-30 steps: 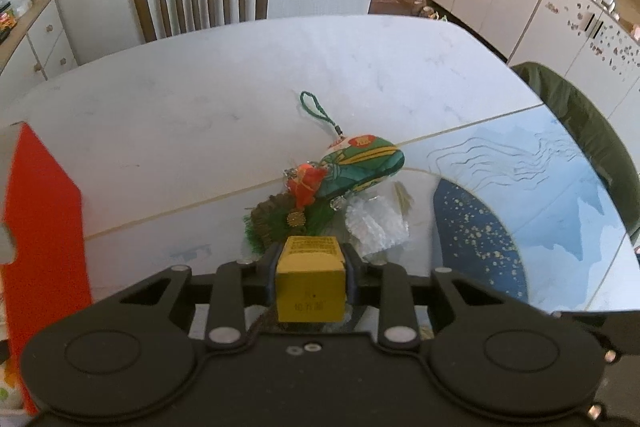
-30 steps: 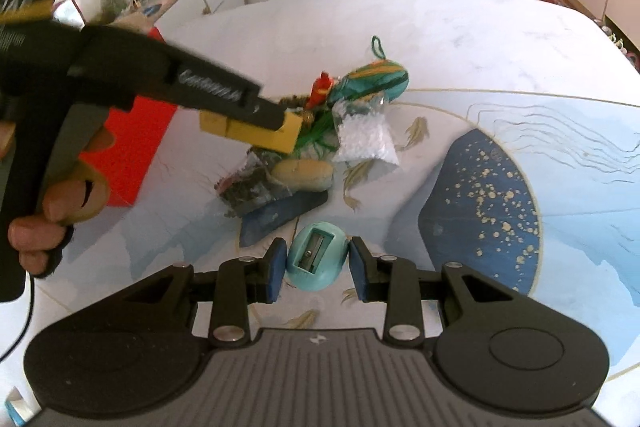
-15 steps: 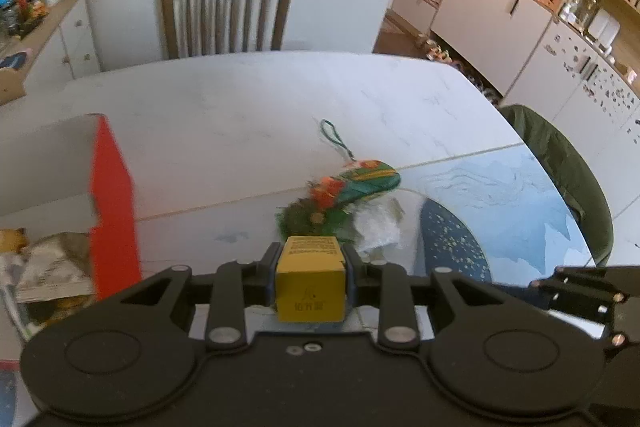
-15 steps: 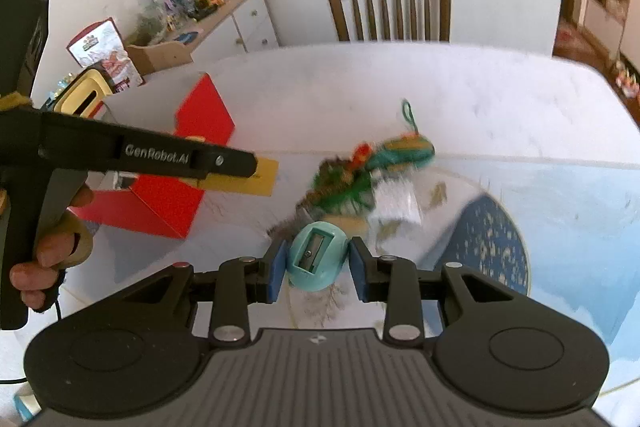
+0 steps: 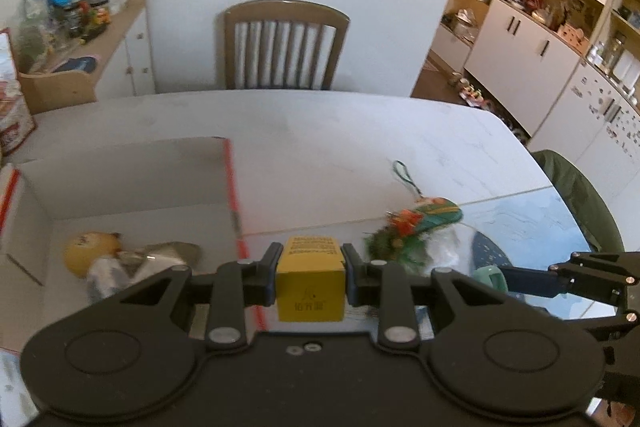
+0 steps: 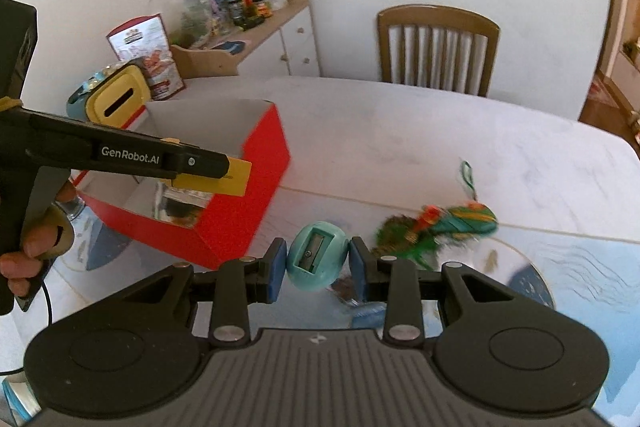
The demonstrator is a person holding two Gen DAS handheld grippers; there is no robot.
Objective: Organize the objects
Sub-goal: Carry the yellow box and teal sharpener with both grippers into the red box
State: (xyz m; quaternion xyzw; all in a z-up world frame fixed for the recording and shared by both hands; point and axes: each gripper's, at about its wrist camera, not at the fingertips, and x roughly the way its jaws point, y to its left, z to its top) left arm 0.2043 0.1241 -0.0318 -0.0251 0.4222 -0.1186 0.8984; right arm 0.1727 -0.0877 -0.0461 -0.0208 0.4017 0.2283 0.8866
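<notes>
My left gripper (image 5: 311, 275) is shut on a small yellow box (image 5: 310, 279) and hovers at the right edge of the red cardboard box (image 5: 234, 195). In the right wrist view that yellow box (image 6: 228, 179) hangs over the red box (image 6: 236, 223). My right gripper (image 6: 318, 263) is shut on a teal egg-shaped pencil sharpener (image 6: 317, 261), held above the table right of the red box. A green-and-orange fabric charm with a cord (image 6: 468, 219) lies on the table beside a green tinsel tuft (image 6: 400, 231).
Inside the red box lie a yellow round toy (image 5: 90, 251) and a silvery packet (image 5: 160, 255). A wooden chair (image 5: 282, 51) stands behind the white table (image 5: 320, 131). A cluttered sideboard (image 5: 88, 67) is at the left, and a blue placemat (image 6: 580, 259) at the right.
Both grippers have risen and swung left with their loads. The yellow box has gone from beside the pile to over the red box's edge; the sharpener follows toward the box.
</notes>
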